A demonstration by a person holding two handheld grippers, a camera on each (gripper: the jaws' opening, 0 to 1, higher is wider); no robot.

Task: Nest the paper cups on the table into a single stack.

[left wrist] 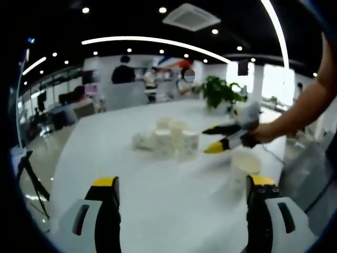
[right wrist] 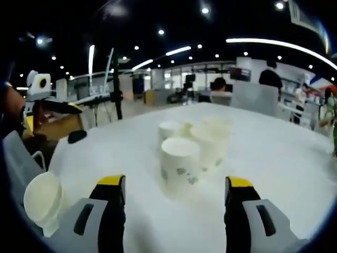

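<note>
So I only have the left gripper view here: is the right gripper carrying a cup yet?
Observer: No. In the right gripper view the right gripper is open and empty, and the nearest paper cup stands just ahead of it.
Operator: Anything printed on that cup?
Observer: A greenish pattern low on its side.
Operator: Anything besides cups out there?
Observer: A small black object lies near the left edge of the table in that view.
</note>
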